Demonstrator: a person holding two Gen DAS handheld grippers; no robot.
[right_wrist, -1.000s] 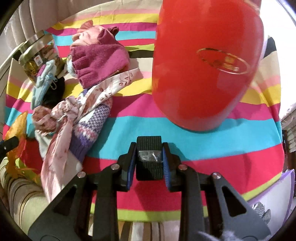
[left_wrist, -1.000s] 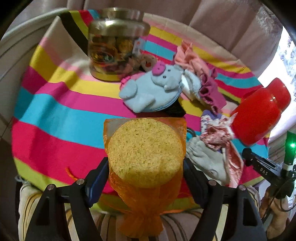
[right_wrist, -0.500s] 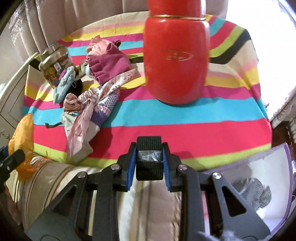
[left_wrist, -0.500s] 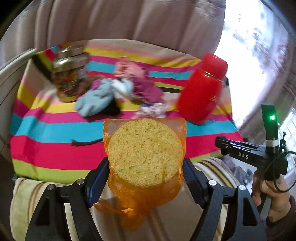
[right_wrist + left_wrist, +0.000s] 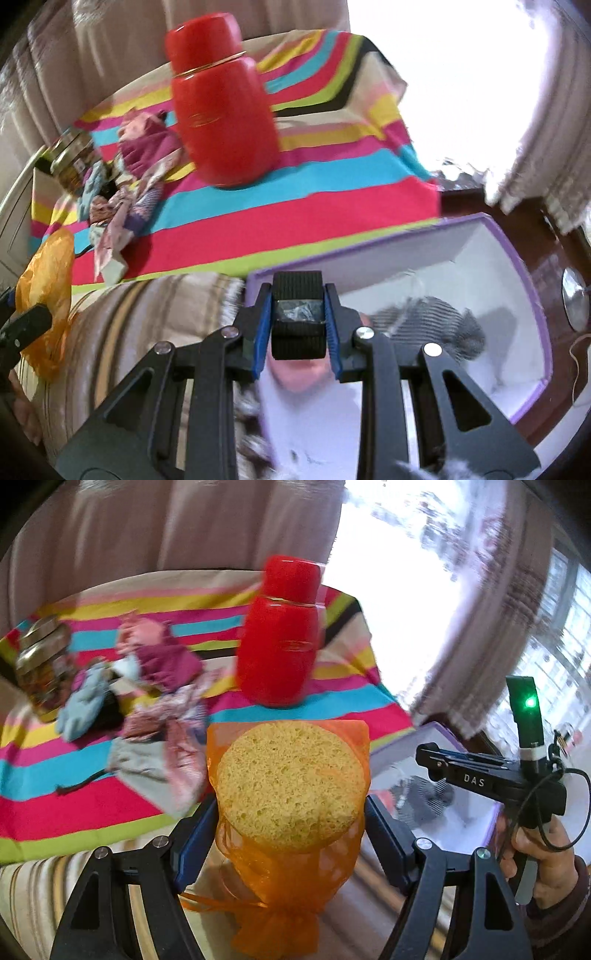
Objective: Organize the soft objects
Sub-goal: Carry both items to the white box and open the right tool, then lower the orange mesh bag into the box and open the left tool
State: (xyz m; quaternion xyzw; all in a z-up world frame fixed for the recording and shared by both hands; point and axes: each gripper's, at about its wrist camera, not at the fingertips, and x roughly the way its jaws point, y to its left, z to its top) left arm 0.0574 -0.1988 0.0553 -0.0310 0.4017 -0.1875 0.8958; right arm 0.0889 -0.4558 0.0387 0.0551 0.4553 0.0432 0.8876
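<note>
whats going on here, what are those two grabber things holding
A person is sorting soft items with two handheld grippers. The left gripper clamps a yellow sponge in an orange mesh bag. The right gripper pinches a small black band above a purple-rimmed box. More soft things lie on the striped cloth.

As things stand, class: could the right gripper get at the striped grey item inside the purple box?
Probably not yet. The right gripper hangs right above the purple box, nothing blocking the striped grey item, but it is shut on a black block.
</note>
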